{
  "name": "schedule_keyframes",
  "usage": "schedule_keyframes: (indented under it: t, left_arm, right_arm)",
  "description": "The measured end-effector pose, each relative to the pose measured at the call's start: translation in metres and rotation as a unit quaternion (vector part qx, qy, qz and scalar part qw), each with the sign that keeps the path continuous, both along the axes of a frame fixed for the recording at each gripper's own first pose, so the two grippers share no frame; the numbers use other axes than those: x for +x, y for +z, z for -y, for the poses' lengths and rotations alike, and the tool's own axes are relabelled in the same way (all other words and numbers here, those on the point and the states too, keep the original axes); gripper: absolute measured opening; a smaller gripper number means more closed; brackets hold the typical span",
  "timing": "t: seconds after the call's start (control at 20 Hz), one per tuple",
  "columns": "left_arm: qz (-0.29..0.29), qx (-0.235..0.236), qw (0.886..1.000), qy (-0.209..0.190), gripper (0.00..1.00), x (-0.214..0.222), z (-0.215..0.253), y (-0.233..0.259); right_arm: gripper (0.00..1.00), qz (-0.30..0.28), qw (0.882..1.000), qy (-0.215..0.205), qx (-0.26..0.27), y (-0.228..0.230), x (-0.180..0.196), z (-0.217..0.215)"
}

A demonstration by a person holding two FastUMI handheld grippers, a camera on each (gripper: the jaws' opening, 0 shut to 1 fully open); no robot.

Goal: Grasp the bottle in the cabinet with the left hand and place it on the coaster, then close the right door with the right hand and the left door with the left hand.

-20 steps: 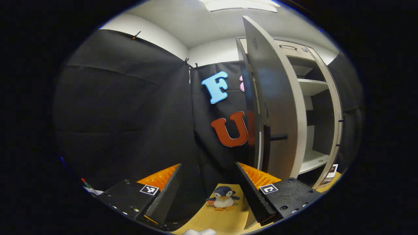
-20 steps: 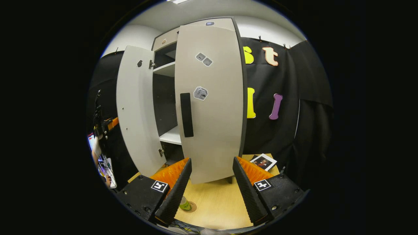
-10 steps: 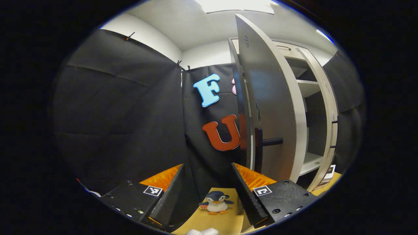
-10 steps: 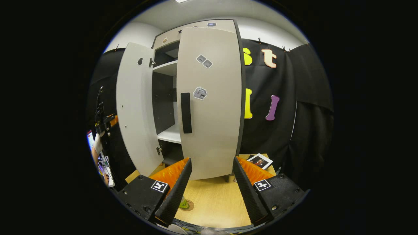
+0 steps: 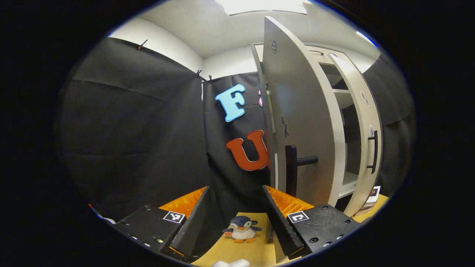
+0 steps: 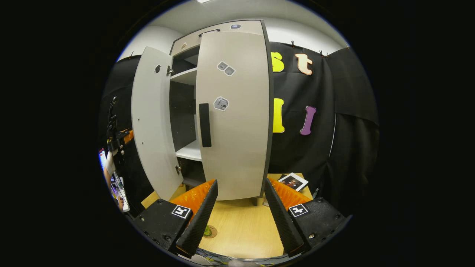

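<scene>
In the right gripper view the cabinet's right door (image 6: pixel 237 122) is swung almost closed, its dark handle (image 6: pixel 205 125) facing me. My right gripper (image 6: pixel 240 183) is open just below and in front of it, holding nothing. The left door (image 6: pixel 152 122) stands wide open. A bit of the green bottle (image 6: pixel 205 232) on the round coaster (image 6: pixel 212 231) peeks out beside my finger. My left gripper (image 5: pixel 234 191) is open and empty, behind the left door (image 5: pixel 300 111), near its handle (image 5: pixel 297 163). The right door (image 5: pixel 365 122) shows beyond.
A toy penguin (image 5: pixel 241 229) stands on the wooden table (image 5: pixel 256 248) ahead of the left gripper. A photo card (image 6: pixel 293 181) lies on the table (image 6: pixel 245 230) at the cabinet's right foot. A hand holds the left gripper (image 6: pixel 114 137) at the far left.
The right door has swung further towards closed, narrowing the gap onto the shelves. The left gripper has shifted so that the left door's outer face and handle sit closer ahead.
</scene>
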State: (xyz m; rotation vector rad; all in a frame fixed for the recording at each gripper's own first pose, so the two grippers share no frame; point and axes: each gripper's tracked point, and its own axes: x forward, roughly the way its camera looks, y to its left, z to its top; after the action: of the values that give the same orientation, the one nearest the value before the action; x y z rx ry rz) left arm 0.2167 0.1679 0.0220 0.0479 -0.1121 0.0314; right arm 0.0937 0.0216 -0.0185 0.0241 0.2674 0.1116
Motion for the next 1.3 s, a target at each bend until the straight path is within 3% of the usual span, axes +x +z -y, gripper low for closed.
schedule_keyframes:
  t: [0.05,0.25,0.4,0.7,0.85,1.3]
  left_arm:
    - [0.001,-0.001,1.000,-0.003,0.85,-0.001,0.005,0.001]
    - [0.008,0.005,1.000,-0.022,0.85,-0.003,0.033,0.005]
    - [0.009,-0.006,0.998,-0.057,0.82,-0.002,0.069,0.003]
    - [0.007,-0.015,0.993,-0.116,0.88,0.011,0.131,0.007]
    - [-0.001,-0.015,0.993,-0.120,0.96,0.016,0.143,0.004]
    - [-0.023,-0.011,0.992,-0.125,0.96,0.000,0.148,-0.004]
  right_arm:
    - [0.79,0.000,1.000,-0.003,0.001,0.000,-0.001,0.004]
    - [0.79,-0.003,1.000,-0.010,0.002,-0.002,0.000,0.014]
    - [0.79,-0.005,1.000,-0.010,0.002,-0.002,0.002,0.017]
    - [0.79,-0.001,1.000,-0.015,0.008,0.004,0.003,0.019]
    - [0.79,0.003,1.000,-0.023,0.008,0.009,-0.001,0.022]
    - [0.79,0.008,0.999,-0.036,0.005,0.016,-0.009,0.013]
